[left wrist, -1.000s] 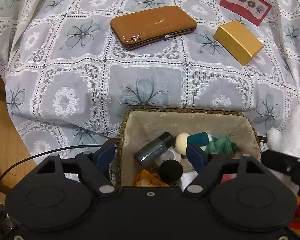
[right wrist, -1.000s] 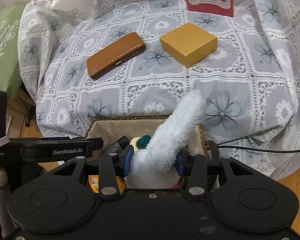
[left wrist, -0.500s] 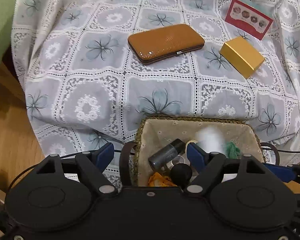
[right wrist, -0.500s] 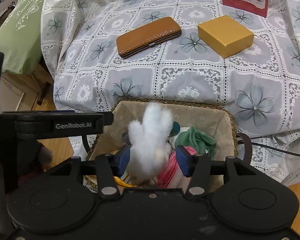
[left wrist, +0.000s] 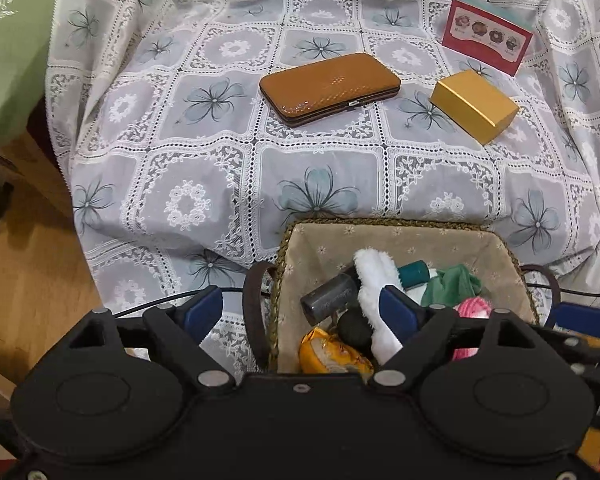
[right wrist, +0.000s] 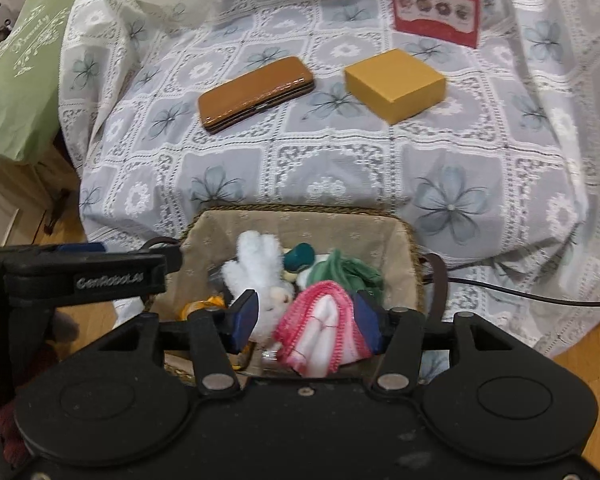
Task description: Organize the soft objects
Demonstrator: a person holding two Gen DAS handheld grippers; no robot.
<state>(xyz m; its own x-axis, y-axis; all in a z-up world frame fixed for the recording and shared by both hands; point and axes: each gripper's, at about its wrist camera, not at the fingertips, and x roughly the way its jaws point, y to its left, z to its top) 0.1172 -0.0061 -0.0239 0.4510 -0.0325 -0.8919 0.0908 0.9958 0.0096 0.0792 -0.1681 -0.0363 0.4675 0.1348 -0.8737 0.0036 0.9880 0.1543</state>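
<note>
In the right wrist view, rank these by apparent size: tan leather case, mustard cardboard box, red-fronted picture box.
1. Tan leather case, longest.
2. Mustard cardboard box, close in area to the case, so unsure.
3. Red-fronted picture box, smallest, though it stands farthest away.

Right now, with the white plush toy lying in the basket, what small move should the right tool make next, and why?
Probably lift the right tool clear. Its jaws have just been opening, and the white plush toy lies loose in the basket, apparently no longer gripped.
</note>
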